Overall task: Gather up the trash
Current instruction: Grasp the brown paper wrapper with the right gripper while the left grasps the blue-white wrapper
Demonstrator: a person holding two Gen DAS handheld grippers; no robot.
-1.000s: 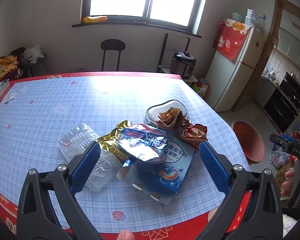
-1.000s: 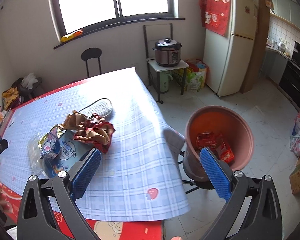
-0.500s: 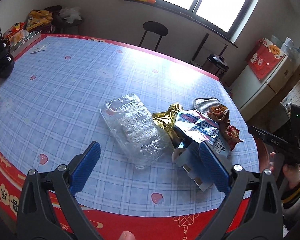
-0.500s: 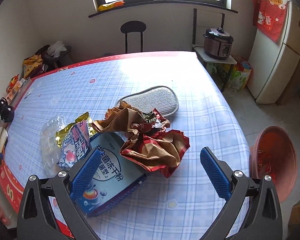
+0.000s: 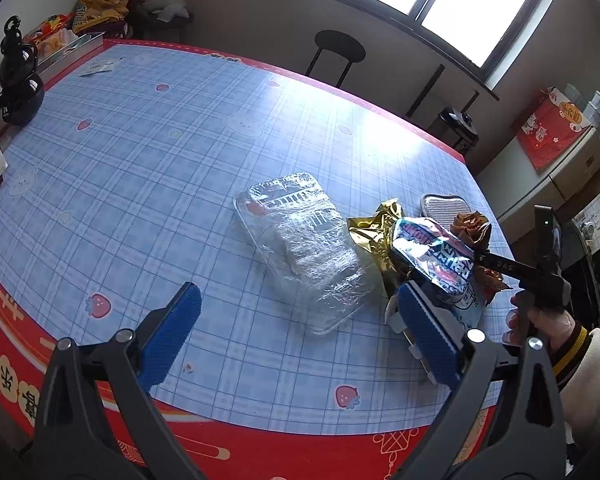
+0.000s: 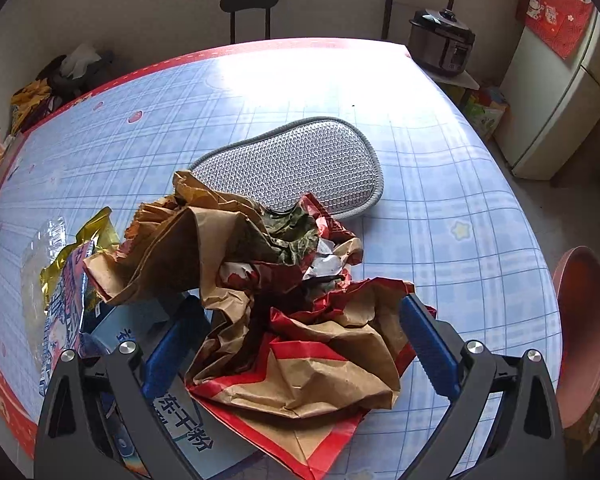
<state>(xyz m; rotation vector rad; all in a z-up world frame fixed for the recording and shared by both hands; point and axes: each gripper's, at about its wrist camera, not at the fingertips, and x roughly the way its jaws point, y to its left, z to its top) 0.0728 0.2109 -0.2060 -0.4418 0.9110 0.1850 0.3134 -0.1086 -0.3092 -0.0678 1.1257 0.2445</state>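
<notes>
A crumpled brown and red paper bag point(image 6: 284, 320) lies on the table between the open fingers of my right gripper point(image 6: 300, 340), which is low over it. Under the bag lies a blue box point(image 6: 180, 412), beside a blue foil wrapper point(image 6: 66, 300) and a gold wrapper point(image 6: 96, 232). In the left wrist view a clear plastic tray point(image 5: 300, 248) lies mid-table, with the gold wrapper point(image 5: 374, 236) and blue wrapper point(image 5: 432, 252) to its right. My left gripper point(image 5: 300, 340) is open and empty above the table's near edge, just short of the tray.
A grey mesh insole point(image 6: 300, 168) lies behind the paper bag. A pink bin point(image 6: 584, 340) stands on the floor right of the table. A black gourd bottle point(image 5: 18, 80) stands at the table's far left. A stool point(image 6: 250, 4), a rice cooker point(image 6: 444, 42) and a fridge point(image 6: 560, 92) stand beyond.
My right gripper has swung from the bin to the table and come down around the paper bag. My left gripper has moved left, so the clear tray is now ahead of it.
</notes>
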